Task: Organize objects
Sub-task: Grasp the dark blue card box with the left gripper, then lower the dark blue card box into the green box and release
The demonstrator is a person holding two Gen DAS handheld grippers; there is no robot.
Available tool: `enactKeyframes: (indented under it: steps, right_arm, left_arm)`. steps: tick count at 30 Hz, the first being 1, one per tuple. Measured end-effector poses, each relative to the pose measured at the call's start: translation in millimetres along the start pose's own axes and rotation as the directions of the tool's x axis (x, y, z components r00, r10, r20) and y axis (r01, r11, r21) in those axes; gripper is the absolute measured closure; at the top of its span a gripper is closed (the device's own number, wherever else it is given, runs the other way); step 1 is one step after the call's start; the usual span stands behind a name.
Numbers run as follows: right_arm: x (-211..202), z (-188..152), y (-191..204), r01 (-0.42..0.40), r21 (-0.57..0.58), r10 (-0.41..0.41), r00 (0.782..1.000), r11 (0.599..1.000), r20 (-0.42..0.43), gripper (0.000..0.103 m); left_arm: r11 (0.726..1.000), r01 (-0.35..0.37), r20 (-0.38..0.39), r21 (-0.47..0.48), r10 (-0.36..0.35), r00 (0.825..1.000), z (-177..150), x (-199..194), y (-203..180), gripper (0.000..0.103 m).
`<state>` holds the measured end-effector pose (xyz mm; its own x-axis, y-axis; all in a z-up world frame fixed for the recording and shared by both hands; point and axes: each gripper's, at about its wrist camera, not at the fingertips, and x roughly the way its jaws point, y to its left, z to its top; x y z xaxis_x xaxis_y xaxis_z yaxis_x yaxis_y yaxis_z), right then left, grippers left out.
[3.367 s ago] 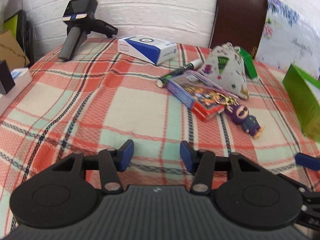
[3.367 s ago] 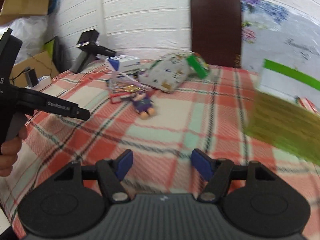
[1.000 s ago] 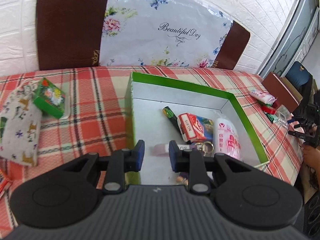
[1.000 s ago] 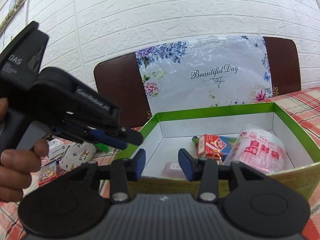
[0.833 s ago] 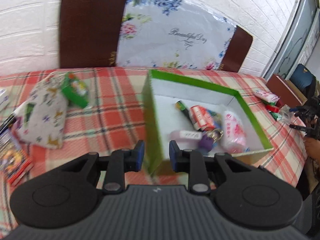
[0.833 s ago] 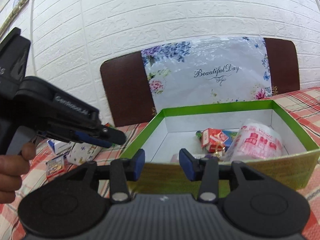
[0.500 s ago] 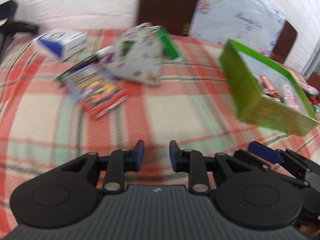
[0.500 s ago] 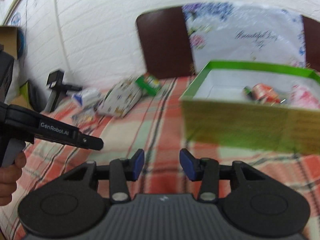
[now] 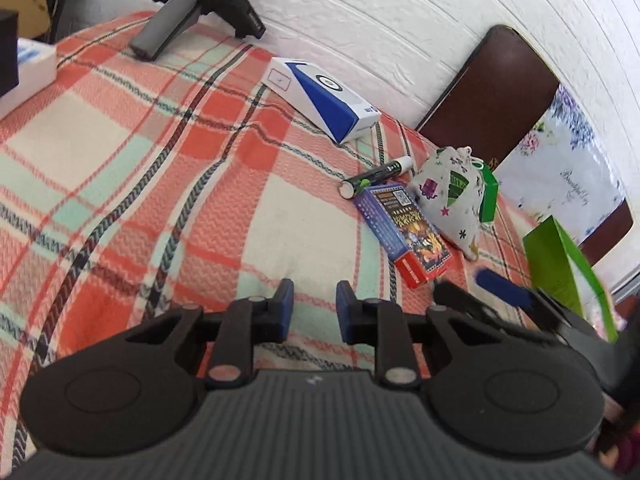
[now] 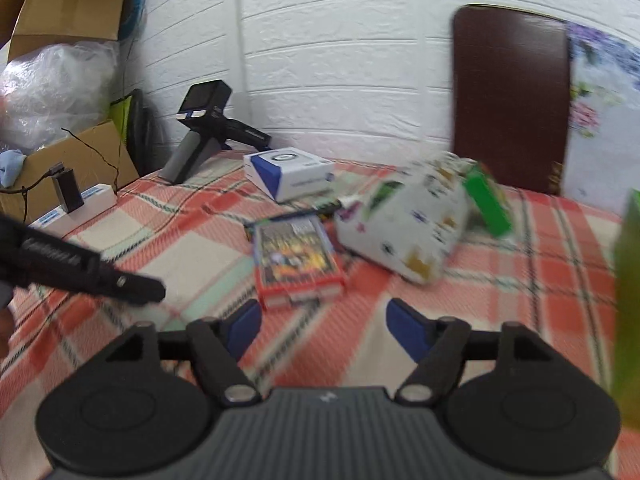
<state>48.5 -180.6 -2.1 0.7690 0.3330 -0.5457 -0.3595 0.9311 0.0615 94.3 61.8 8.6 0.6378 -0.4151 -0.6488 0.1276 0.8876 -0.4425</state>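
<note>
Left-wrist view has swung away from the green box (image 9: 560,264), which half a second ago filled the right side and now shows only at the far right edge. Left tongs (image 9: 312,312) hang above bare plaid tabletop (image 9: 120,184), pads parted by a narrow gap as before, holding and touching nothing. Ahead to the right lie a purple-and-red card box (image 9: 404,236), a patterned drawstring pouch (image 9: 452,196) touching its far side, a green-banded marker (image 9: 376,176) and, farther left, a blue-and-white carton (image 9: 324,100). A blue pad of the right tongs (image 9: 500,284) pokes in at the right.

Right-wrist view, motion-blurred, now sits much nearer the loose items than a moment earlier. Right tongs (image 10: 324,328) are spread wide, wider than before, and empty, just short of the card box (image 10: 296,256). Pouch (image 10: 404,220) lies right of it, carton (image 10: 288,172) beyond. Green box (image 10: 628,280) is a blur at the right edge; left tongs (image 10: 156,292) reach in from the left.
</note>
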Motion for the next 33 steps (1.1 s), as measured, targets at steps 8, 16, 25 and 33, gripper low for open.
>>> enactKeyframes:
  steps: [8,16,25,33]
  right_arm:
    - [27.7,5.8,12.4,0.011,-0.051,-0.015,0.997,0.999,-0.081,0.041]
    - [-43.0,-39.2,18.6,0.009,0.000,-0.009,0.997,1.000,-0.077,0.041]
    - [-112.1,-78.8,4.1,-0.070,0.195,0.079,0.996,0.978,-0.037,0.042]
    - [-158.0,-60.7,-43.9,0.080,0.220,-0.115,0.982,0.972,0.152,0.043]
  left_arm:
    - [1.000,0.002,-0.017,-0.012,-0.002,1.000,-3.4,-0.8,-3.6,0.073]
    - [0.995,0.098,-0.143,-0.035,-0.102,0.984,-22.4,4.7,-46.4,0.044]
    - [0.984,0.163,-0.237,0.064,-0.144,0.961,-56.6,17.3,-111.1,0.061]
    - [0.936,0.309,-0.234,0.167,-0.267,0.935,-22.6,19.9,-206.1,0.064]
